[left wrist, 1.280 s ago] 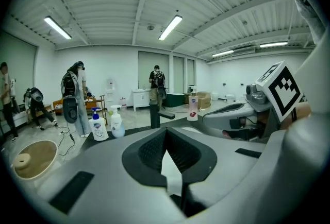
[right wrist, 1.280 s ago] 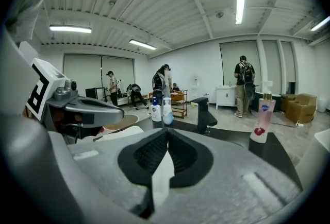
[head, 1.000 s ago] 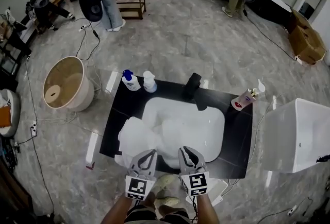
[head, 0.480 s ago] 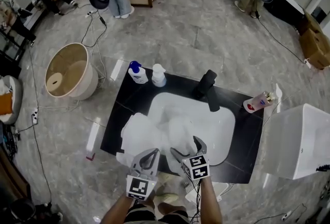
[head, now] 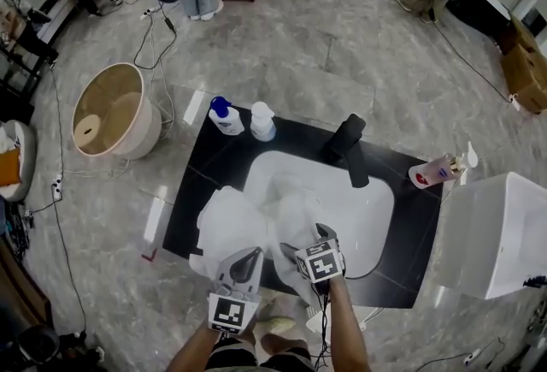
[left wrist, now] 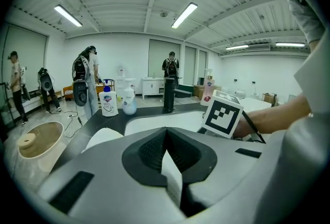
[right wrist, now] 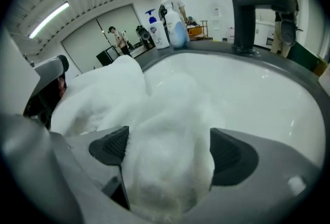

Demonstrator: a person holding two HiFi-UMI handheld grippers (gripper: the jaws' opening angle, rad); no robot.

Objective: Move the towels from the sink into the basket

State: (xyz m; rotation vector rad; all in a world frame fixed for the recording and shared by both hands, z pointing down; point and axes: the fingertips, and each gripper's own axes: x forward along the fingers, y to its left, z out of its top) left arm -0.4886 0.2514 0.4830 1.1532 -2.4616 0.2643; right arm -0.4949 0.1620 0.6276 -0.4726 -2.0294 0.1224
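Left gripper (left wrist: 166, 133): jaws closed, tips touching. Beyond them lies a black counter (left wrist: 98, 119) with a white sink (left wrist: 165, 122); a towel (left wrist: 103, 138) rests at its left edge. Faucet (left wrist: 168, 95) and two bottles (left wrist: 108, 102) stand at the far side. Right gripper (left wrist: 223, 115), shown by its marker cube, is over the sink's right part. Basket (left wrist: 36, 145) stands on the floor, left

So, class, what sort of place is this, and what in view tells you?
Probably a lab or studio set up for filming, not a real bathroom: the sink stands alone on a wide open floor, cables trail across it, and cardboard boxes sit at the side.
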